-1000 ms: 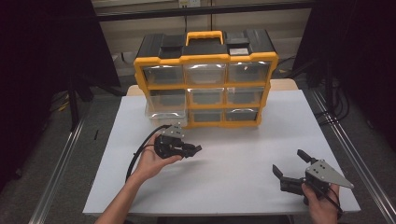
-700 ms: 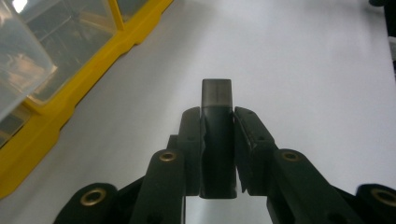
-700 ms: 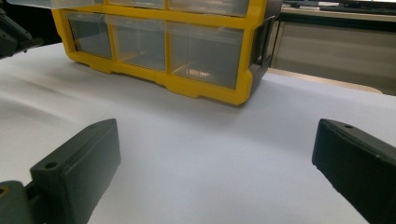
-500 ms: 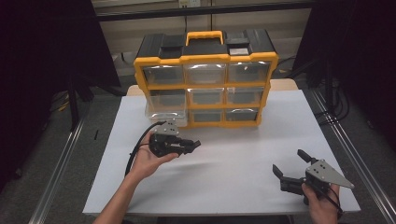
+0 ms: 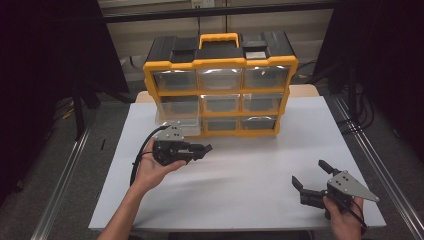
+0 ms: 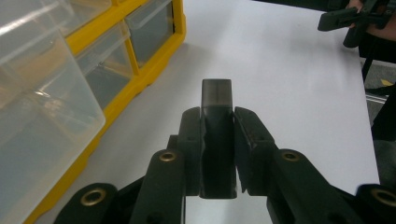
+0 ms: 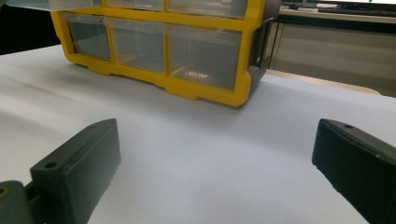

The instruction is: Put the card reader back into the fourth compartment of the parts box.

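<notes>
Midway, one clear drawer [image 5: 172,116] juts from the organizer [image 5: 220,85].

left gripper [image 5: 202,148] jaws clamped, right gripper [image 5: 311,176] jaws spread

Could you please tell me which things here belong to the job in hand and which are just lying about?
In the job:
- small dark rectangular block, clamped in left gripper
- pulled-out clear plastic drawer
- yellow-and-black drawer organiser

Idle:
- right gripper, open
- white table

Drawer cabinet [image 5: 220,85] at table [image 5: 250,200] rear; left gripper [image 5: 202,148] before its left drawers, right gripper [image 5: 311,180] near front right.
</notes>
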A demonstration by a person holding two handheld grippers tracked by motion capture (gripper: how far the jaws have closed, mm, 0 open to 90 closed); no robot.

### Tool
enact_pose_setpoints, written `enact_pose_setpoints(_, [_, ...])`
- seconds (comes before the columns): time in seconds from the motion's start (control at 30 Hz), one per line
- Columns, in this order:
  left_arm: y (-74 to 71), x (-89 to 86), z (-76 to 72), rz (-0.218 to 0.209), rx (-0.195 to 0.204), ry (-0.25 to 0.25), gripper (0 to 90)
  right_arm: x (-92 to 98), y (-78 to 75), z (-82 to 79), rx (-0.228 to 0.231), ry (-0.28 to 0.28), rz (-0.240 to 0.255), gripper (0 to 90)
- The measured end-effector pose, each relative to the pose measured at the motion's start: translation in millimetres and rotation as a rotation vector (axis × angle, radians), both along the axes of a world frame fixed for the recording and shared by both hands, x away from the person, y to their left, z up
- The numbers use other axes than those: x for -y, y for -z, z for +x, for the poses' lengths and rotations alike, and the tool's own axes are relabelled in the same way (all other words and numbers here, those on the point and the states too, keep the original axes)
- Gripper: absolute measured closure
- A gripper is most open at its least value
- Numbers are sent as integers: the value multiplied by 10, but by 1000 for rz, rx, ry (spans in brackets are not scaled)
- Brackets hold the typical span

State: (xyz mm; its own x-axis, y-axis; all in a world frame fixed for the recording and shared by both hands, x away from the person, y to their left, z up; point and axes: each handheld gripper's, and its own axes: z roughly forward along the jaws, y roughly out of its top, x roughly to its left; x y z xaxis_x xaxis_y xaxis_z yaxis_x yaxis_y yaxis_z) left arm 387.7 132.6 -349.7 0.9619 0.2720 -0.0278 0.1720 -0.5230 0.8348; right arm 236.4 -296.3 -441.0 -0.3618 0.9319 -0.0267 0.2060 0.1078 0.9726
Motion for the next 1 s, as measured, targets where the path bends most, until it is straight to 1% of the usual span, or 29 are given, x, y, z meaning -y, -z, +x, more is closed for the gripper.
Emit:
enact_pose_setpoints(0.1, [-51, -21, -20, -2, 15, 8, 738, -1, 0, -1, 1, -2, -1, 11])
enact_pose_setpoints(0.17, [-103, -15, -59, 0, 28, 20, 739, 0, 0, 0, 0, -1, 0, 11])
enact_pose_setpoints(0.3, [-216, 14, -139, -11, 55, 34, 738, -2, 1, 0, 0, 0, -1, 11])
enact_pose_setpoints(0.4, [-283, 20, -183, -23, 66, 35, 738, -2, 1, -1, 0, -2, 0, 11])
enact_pose_setpoints(0.43, [-299, 16, -189, -17, 74, 32, 738, -1, 0, -1, 1, -2, -1, 11])
enact_pose_setpoints(0.5, [-342, 8, -221, -23, 90, 27, 738, -1, 0, -1, 0, -1, 0, 11])
enact_pose_setpoints(0.53, [-363, 7, -238, -32, 91, 26, 738, -1, 0, 0, 1, -2, -1, 11])
enact_pose_setpoints(0.57, [-386, 3, -248, -29, 102, 26, 738, -3, 0, -1, 1, -3, 0, 11])
enact_pose_setpoints(0.67, [-433, -16, -267, -45, 105, 23, 738, -3, 0, -2, 2, -3, 0, 11])
enact_pose_setpoints(0.77, [-460, -49, -262, -45, 114, 16, 738, 0, 0, 0, 0, -1, 0, 11])
enact_pose_setpoints(0.87, [-483, -84, -255, -54, 113, 5, 739, -4, 0, -1, 0, -2, 1, 11])
enact_pose_setpoints(1.0, [-543, -144, -248, -63, 123, -14, 738, -1, -1, 1, 3, 0, 0, 11])
